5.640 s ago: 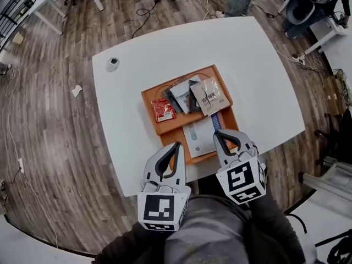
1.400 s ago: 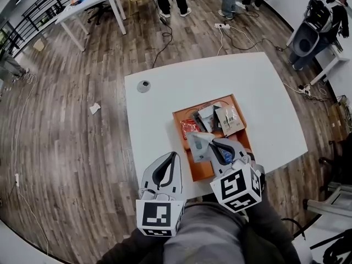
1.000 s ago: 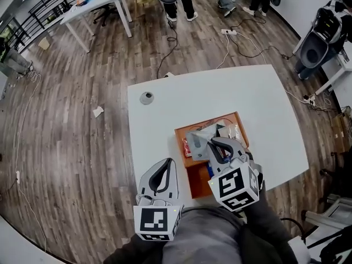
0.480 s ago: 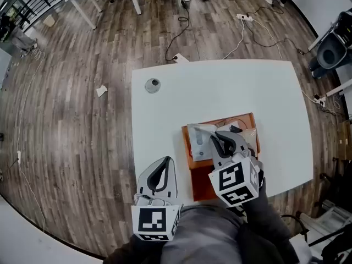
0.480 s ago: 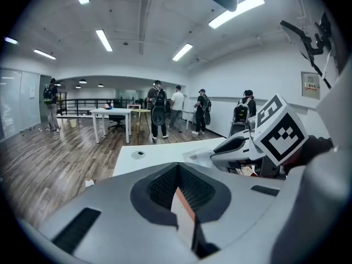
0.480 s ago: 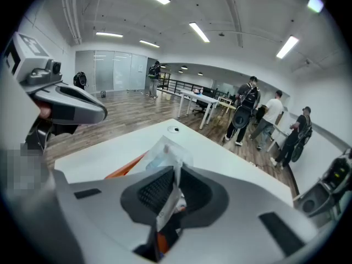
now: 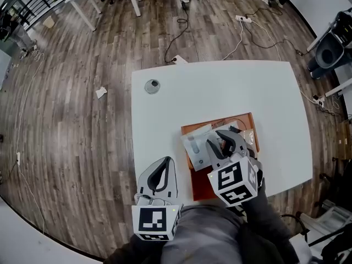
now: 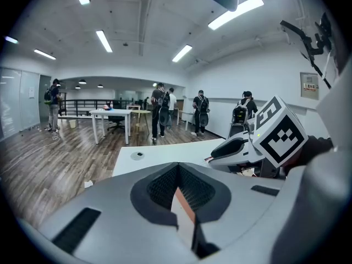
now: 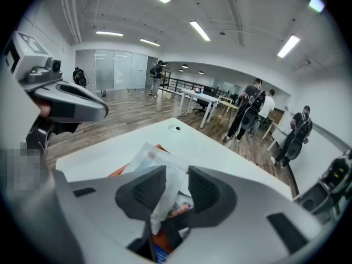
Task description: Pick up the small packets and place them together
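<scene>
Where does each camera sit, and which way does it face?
Head view: on the person's head, steeply down at white table, orange tray, left gripper, right gripper, lap.
Left gripper view: on that gripper, along its shut jaws across the table; right gripper shows.
Right gripper view: on that gripper, along jaws that have just been opening, white packet between them.
All three share the table.

The tray (image 7: 201, 190) is orange on a white table (image 7: 220, 87). The packet (image 7: 195, 145) is pale grey-white, and the floor (image 7: 82, 147) is brown wood-grain.
</scene>
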